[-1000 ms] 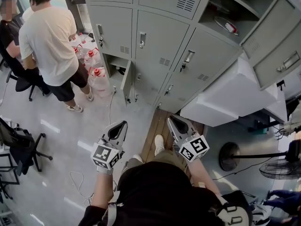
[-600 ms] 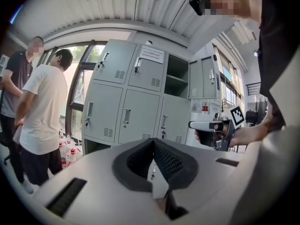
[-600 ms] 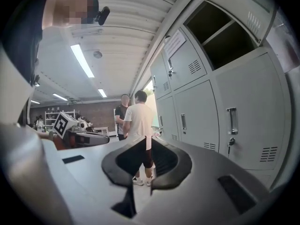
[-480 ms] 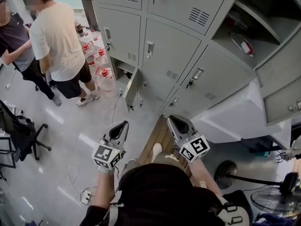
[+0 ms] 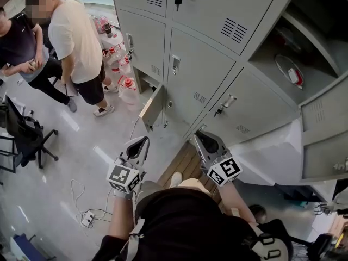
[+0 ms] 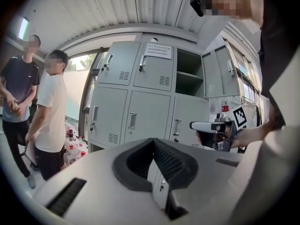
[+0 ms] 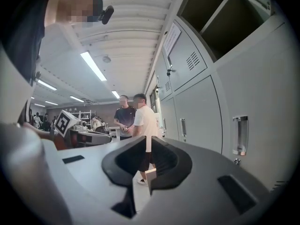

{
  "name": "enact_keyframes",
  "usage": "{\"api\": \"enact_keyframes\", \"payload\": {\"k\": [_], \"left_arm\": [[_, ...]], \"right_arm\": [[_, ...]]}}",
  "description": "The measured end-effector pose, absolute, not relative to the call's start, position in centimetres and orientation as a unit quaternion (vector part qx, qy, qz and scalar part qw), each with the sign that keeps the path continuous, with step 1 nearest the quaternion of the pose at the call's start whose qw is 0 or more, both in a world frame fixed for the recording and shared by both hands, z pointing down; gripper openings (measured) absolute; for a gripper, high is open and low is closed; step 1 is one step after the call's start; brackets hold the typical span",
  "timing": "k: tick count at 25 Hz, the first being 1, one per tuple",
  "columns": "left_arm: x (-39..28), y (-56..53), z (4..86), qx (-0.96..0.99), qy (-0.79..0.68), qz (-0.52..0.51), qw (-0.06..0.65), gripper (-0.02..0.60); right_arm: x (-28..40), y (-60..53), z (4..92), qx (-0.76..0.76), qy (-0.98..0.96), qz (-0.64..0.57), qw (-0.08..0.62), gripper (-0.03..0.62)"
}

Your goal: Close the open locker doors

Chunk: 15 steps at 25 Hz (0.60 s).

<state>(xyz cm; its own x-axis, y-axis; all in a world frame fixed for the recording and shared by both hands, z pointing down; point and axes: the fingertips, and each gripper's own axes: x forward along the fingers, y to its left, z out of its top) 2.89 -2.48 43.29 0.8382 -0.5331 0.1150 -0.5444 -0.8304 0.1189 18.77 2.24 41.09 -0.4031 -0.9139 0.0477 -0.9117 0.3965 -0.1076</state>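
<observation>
A bank of grey lockers (image 5: 201, 69) fills the top of the head view. A low door (image 5: 151, 109) stands ajar at the bottom row. At the right an upper compartment (image 5: 293, 48) is open, its door (image 5: 322, 140) swung out toward me. My left gripper (image 5: 142, 141) is shut and empty, held short of the lockers and pointing at the low door. My right gripper (image 5: 200, 136) is shut and empty beside it. In the left gripper view the jaws (image 6: 153, 141) meet below the open compartment (image 6: 189, 78). The right gripper (image 7: 149, 139) looks along the locker fronts.
Two people (image 5: 73, 34) stand at the left near red-capped water bottles (image 5: 124, 85). A black office chair (image 5: 22, 132) and a power strip with cables (image 5: 87, 217) are on the floor at left. A white foam block (image 5: 269, 156) lies at the right, a wooden platform (image 5: 182, 162) underfoot.
The head view has swung left and closer to the lockers; the fan and stand at the right have left the view. Both grippers keep their pose and stay shut.
</observation>
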Motion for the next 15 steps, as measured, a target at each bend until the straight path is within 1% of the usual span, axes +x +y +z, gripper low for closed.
{"api": "enact_keyframes", "payload": {"k": [8,15], "left_arm": [[5.3,-2.8,42.7,0.959,-0.272,0.039,0.068,0.008],[7.4,-3.4,42.1,0.971,-0.225,0.042,0.066,0.006]], "right_arm": [[20.7,1.9,40.4,-0.552,0.832,-0.049,0.016,0.043],[22.2,2.7,39.6,-0.590,0.806,-0.044,0.024,0.043]]}}
